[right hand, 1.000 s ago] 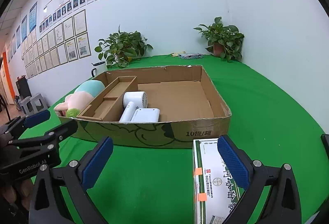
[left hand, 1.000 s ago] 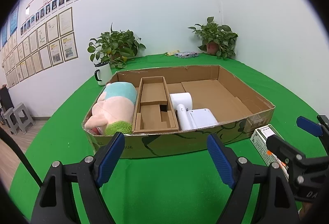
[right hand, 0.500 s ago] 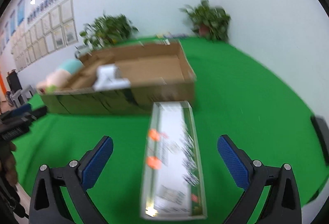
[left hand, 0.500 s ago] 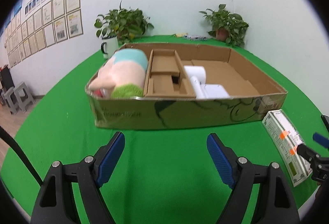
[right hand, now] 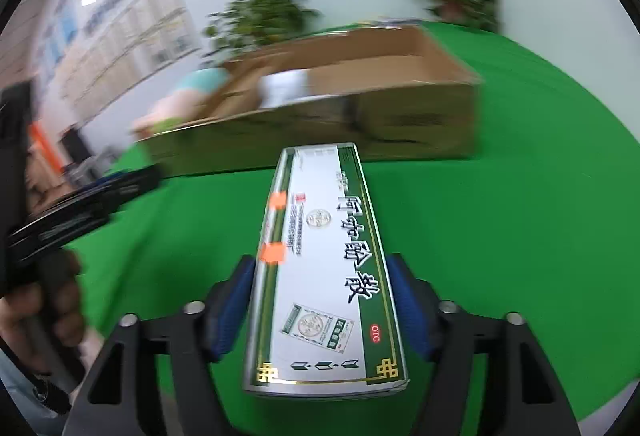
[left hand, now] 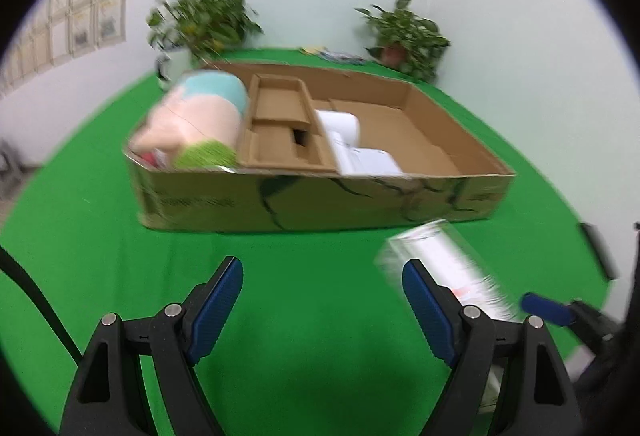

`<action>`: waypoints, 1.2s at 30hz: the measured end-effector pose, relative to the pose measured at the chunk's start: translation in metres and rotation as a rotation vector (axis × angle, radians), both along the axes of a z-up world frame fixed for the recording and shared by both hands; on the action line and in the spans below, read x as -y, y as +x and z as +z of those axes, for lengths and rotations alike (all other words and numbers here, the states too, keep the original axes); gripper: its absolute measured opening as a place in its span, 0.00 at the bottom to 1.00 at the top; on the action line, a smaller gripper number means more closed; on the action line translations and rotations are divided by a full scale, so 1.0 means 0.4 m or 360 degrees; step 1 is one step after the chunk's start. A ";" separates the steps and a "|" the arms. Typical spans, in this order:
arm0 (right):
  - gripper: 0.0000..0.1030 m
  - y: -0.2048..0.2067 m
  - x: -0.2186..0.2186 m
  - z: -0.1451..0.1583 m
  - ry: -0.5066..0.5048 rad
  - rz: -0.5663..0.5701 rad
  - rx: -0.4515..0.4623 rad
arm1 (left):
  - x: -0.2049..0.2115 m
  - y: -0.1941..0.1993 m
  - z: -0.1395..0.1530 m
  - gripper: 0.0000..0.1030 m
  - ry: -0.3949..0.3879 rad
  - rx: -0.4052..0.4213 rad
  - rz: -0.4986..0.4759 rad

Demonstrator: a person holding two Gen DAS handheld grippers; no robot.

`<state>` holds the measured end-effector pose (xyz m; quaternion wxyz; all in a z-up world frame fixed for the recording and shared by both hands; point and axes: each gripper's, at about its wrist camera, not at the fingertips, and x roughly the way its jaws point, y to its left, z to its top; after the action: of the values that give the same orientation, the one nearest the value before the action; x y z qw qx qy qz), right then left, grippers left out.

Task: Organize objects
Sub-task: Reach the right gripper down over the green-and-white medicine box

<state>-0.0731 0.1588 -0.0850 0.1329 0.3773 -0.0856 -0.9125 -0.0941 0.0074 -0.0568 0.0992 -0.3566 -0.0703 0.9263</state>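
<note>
Right tongs (right hand: 320, 310) clamped across the medicine carton (right hand: 324, 268), near its close end, before the cardboard tray (right hand: 420, 115). Light, stiff, glossy; long sides crushable. Left tongs (left hand: 322, 306) apart, empty.

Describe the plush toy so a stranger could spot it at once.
Find the big cardboard box on the green tabletop. In its left compartment lies the plush toy: soft and rounded, teal, peach and fuzzy green, unlike the flat cardboard insert beside it.

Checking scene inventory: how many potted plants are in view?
2. One potted plant sits behind the cardboard tray's far-left corner; the other behind its far-right corner. None seem hidden.
</note>
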 end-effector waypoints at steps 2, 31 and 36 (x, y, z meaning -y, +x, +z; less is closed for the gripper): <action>0.99 0.013 0.030 0.013 -0.0041 0.0100 -0.0052 | 0.007 -0.007 -0.014 0.80 0.0145 0.0087 -0.0072; 0.66 0.042 0.089 -0.012 0.0254 0.0173 -0.0008 | -0.082 -0.061 -0.125 0.78 0.0670 0.0547 -0.0342; 0.61 0.033 0.073 -0.016 0.0080 0.0170 0.0056 | -0.081 -0.065 -0.126 0.78 0.0681 0.0546 -0.0343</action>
<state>-0.0599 0.1297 -0.0916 0.1703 0.4007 -0.0447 -0.8991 -0.1199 0.0398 -0.1074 0.2566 -0.4844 -0.2414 0.8007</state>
